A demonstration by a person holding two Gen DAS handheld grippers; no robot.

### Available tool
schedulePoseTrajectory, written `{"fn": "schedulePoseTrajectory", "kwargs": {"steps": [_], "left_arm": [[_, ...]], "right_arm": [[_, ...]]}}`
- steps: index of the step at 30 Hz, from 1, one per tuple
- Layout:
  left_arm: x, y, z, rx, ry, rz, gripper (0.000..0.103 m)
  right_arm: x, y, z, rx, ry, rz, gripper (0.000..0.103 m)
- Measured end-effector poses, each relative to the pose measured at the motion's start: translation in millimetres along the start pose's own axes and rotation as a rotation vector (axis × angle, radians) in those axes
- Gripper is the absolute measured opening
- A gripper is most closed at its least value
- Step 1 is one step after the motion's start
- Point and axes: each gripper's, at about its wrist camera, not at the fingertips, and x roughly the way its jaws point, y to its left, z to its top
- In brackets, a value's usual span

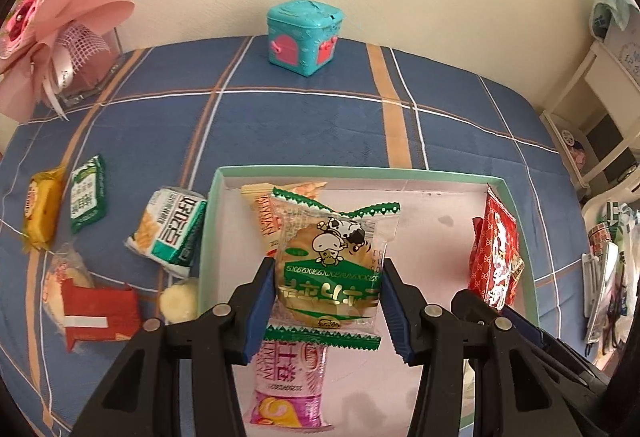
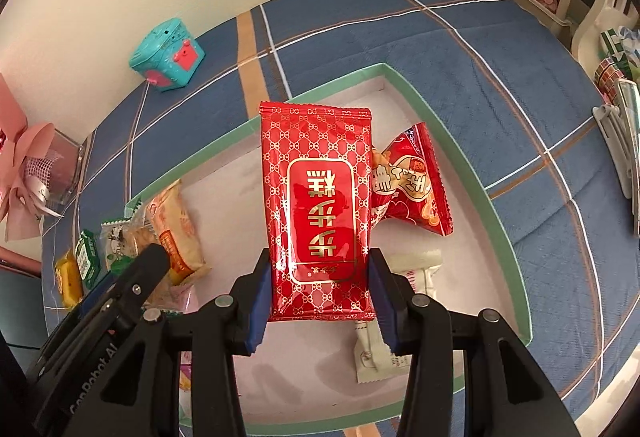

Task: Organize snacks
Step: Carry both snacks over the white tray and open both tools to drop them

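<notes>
The left gripper [image 1: 326, 291] is clamping a clear crinkly packet [image 1: 330, 257] by its sides between blue ribbed pads; the cow-cartoon rice cracker inside is showing through, under a green band with gold lettering too stylised to read, and the zigzag-cut ends are green. It is hanging over the shallow box [image 1: 360, 173], a pale-floored cardboard tray with mint-green walls. The right gripper [image 2: 318, 295] is pinching a glossy red foil pouch [image 2: 318, 205], patterned with small gold interlocked motifs and carrying a rounded gold-framed panel that reads 步步糕 upside down to the camera; it too is sitting above the box floor [image 2: 400, 77]. Lying in the box are a pink wrapper [image 1: 288, 389] lettered "TIVIAN", a peach-and-cream packet [image 2: 176, 233], a red pillow bag [image 2: 412, 181] with cartoon lettering, and a matte white sachet [image 2: 384, 353]. Outside the box on the blue plaid cloth [image 1: 300, 125], a teal-and-white biscuit pack [image 1: 168, 229], a green sachet [image 1: 88, 193], a yellow packet [image 1: 40, 209] and a red wrapper [image 1: 100, 313] are waiting. A turquoise plastic cube box [image 1: 304, 37] with pink doors is standing by the wall.
</notes>
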Motion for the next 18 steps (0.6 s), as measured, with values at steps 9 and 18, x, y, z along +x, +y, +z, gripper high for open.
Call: {"fn": "schedulePoseTrajectory", "kwargs": {"steps": [9,18], "left_arm": [[0,-2,-1,-0.014,0.022,-0.034,0.054],[-8,13,-5,-0.036,0.050,0.018,0.058]], "right_arm": [[-3,-1,-1,0.013,0.003,-0.002,0.047],[0,5,-1,-0.012,0.020,0.008,0.048]]}}
